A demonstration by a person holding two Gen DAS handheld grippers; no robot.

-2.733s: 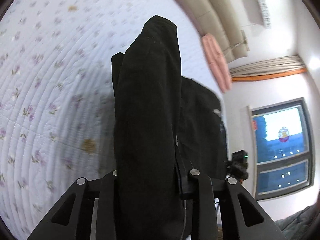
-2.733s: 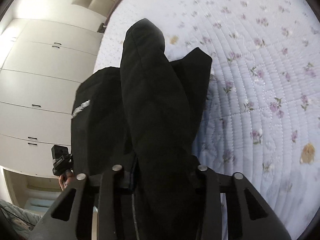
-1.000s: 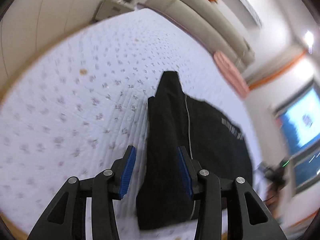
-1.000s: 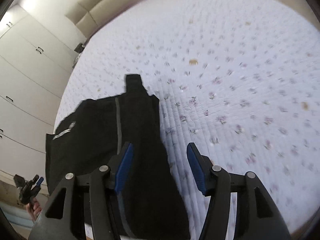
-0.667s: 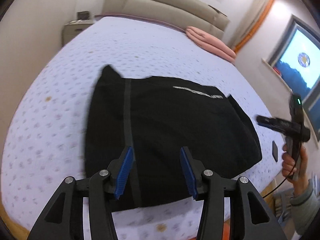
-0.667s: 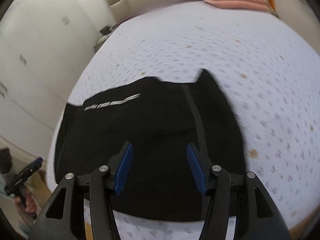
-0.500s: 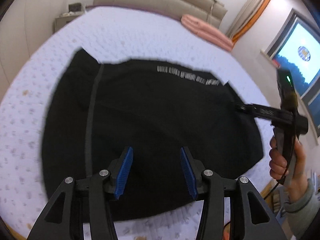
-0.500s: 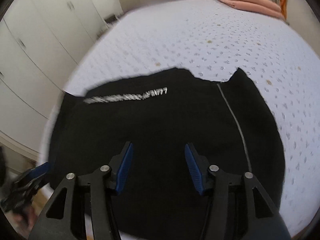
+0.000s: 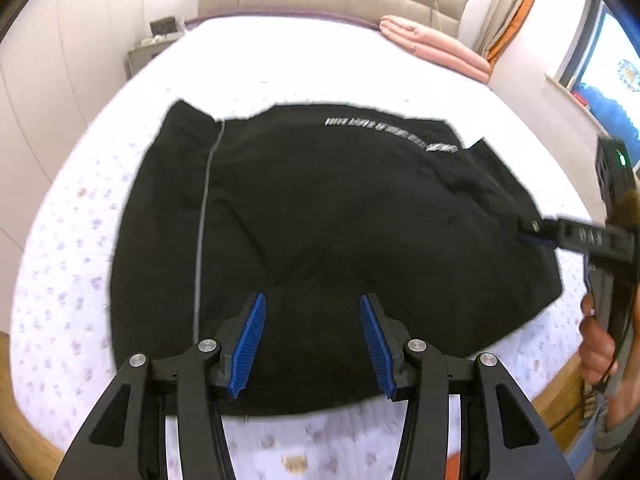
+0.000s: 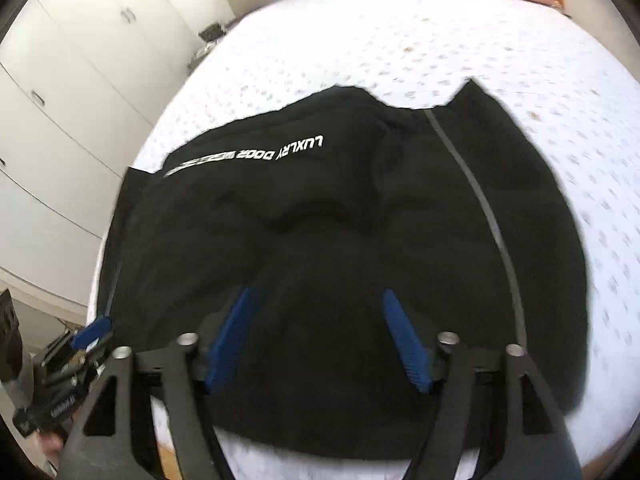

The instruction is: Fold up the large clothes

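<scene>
Garment [image 9: 328, 216] lies spread on bed [image 9: 304, 64]; left tongs [image 9: 312, 312] released, right tongs [image 10: 320, 312] just widening, both empty.

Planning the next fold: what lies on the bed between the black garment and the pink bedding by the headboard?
Nothing: in the left wrist view only bare floral bedspread runs from the black garment to the pink bedding.
</scene>
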